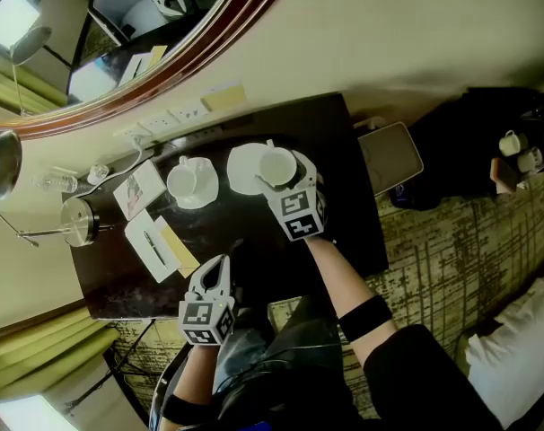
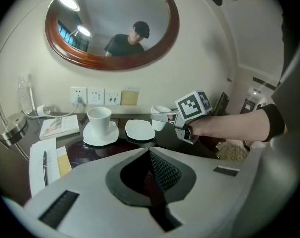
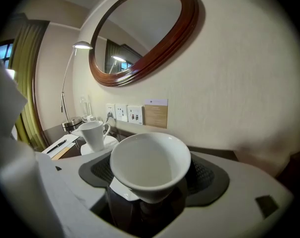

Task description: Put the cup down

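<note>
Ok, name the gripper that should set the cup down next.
Right. The right gripper holds the white cup close by the empty saucer; the left gripper is shut, empty, at the desk edge.

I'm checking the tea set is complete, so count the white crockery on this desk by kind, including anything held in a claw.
Cups: 2, the standing cup and the held cup in the right claw
Saucers: 2, the left saucer under the standing cup and the bare saucer
Total: 4
</note>
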Available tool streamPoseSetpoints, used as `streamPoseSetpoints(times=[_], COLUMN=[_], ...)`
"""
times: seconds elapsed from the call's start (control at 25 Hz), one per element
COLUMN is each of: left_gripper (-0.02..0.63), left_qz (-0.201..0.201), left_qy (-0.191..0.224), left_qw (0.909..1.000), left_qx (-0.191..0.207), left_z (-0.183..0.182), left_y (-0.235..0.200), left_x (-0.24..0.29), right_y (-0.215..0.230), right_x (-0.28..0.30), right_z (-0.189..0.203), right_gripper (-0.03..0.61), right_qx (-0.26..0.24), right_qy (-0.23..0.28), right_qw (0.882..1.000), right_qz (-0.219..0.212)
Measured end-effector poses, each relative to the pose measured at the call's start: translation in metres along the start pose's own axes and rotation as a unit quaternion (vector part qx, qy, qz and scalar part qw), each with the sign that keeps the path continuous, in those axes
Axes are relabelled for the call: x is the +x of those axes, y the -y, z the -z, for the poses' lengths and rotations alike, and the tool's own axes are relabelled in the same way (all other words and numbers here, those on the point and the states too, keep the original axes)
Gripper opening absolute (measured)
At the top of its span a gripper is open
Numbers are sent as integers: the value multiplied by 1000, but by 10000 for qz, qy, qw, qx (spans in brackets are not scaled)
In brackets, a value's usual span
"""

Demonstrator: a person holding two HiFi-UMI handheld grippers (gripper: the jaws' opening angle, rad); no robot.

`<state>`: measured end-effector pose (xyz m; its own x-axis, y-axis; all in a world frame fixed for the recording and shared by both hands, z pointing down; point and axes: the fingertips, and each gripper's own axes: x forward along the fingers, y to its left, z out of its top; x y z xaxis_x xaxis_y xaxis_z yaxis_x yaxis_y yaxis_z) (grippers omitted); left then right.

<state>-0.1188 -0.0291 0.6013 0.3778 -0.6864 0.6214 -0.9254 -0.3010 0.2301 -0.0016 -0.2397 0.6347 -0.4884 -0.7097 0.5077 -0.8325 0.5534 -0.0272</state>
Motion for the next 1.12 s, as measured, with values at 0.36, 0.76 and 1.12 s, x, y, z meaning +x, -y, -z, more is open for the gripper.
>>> streamPoseSetpoints(times=[0.36,0.76,1.12], left_gripper=[0,0,0], left_qz=[86,106,161], left_qy=[-50,-53,-67], left_qw=[10000,9999,9998], left_qx=[-13,29,89], left_z=[2,-2,-6], left_y=[20,31,37], left_x=[10,15,19], right_y=[38,48,47], right_x=[-38,-49,-53], right_z=[50,74,82], right_gripper=[434,436,476], right_qx=[84,190,309], right_qy=[-273,-390,-421], right_qw=[9996,9991,9986], right_qz=[85,26,79])
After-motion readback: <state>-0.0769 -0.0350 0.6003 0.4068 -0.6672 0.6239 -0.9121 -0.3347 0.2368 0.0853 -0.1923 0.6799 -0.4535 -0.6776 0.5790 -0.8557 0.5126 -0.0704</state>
